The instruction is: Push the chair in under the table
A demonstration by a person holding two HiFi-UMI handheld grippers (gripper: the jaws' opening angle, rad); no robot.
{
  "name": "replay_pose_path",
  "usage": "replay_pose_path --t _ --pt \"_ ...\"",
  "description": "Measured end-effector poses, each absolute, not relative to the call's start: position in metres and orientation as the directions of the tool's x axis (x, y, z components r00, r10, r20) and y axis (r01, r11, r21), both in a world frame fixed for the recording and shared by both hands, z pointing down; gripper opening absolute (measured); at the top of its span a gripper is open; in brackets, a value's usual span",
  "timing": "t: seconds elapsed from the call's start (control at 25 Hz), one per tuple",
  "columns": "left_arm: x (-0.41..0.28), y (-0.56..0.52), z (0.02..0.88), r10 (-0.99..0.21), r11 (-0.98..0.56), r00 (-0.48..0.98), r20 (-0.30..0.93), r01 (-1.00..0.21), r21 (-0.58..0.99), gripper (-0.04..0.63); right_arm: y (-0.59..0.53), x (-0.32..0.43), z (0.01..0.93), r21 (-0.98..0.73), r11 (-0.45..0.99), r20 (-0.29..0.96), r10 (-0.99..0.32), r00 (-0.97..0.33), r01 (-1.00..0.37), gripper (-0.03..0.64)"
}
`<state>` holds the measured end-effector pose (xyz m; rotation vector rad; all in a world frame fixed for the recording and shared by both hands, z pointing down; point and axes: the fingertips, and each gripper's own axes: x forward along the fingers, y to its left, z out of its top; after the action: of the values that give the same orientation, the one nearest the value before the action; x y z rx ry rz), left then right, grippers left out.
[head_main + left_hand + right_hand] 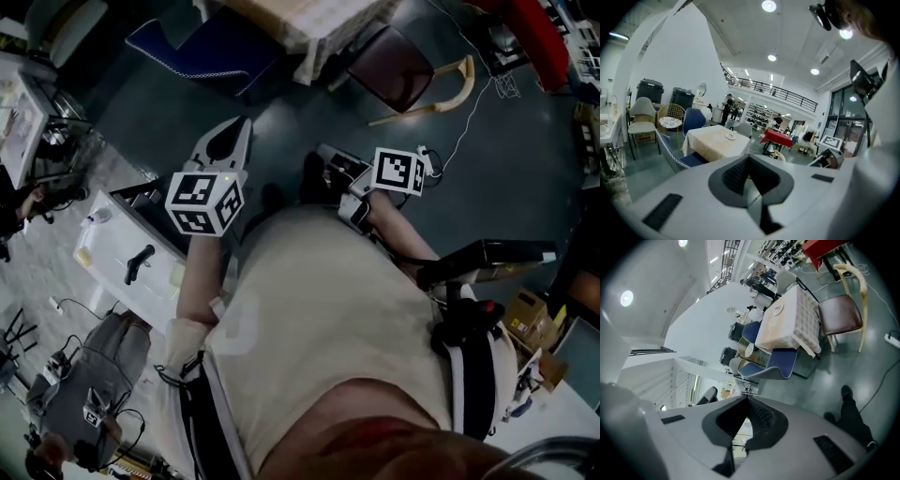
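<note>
A table under a beige cloth stands ahead of me at the top of the head view. A blue chair sits pulled out at its left side. At its right is a maroon-seated chair with a pale wooden frame, also out from the table. My left gripper and right gripper are held in the air in front of my body, well short of both chairs. Both are shut with nothing in them. The right gripper view shows the table, the maroon chair and the blue chair.
A white cable trails over the dark floor right of the maroon chair. A red table stands at the far right. A white desk and a grey backpack are on my left, cardboard boxes on my right.
</note>
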<state>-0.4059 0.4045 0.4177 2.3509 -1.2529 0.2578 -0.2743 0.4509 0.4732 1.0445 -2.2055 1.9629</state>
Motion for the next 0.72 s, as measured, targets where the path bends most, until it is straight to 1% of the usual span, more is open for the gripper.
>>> replay_pose_path --t 0.12,0.28,0.56,0.64,0.72 --pt "-0.397 0.406 0.418 -0.712 -0.517 0.596 0.373 -0.803 0.296 0.008 0.461 -0.267 0.473 -0.884 -0.039 0.422 -0.494 -0.76 -0.466 0.009" --pt "-0.378 0.409 0.423 -0.67 -0.563 0.634 0.386 -0.773 0.291 0.008 0.472 -0.242 0.481 -0.883 -0.126 0.442 -0.552 -0.707 -0.453 0.009" --pt "-0.321 0.402 0.42 -0.607 -0.656 0.693 0.389 -0.714 0.247 0.008 0.475 -0.192 0.482 -0.885 -0.182 0.439 -0.633 -0.638 -0.429 0.009" --pt "-0.307 0.398 0.418 -0.59 -0.661 0.707 0.39 -0.701 0.268 0.008 0.475 -0.179 0.484 -0.887 -0.201 0.439 -0.645 -0.626 -0.415 0.009" --pt "-0.289 0.395 0.414 -0.567 -0.656 0.727 0.387 -0.683 0.32 0.008 0.474 -0.163 0.485 -0.889 -0.219 0.44 -0.652 -0.617 -0.402 0.009"
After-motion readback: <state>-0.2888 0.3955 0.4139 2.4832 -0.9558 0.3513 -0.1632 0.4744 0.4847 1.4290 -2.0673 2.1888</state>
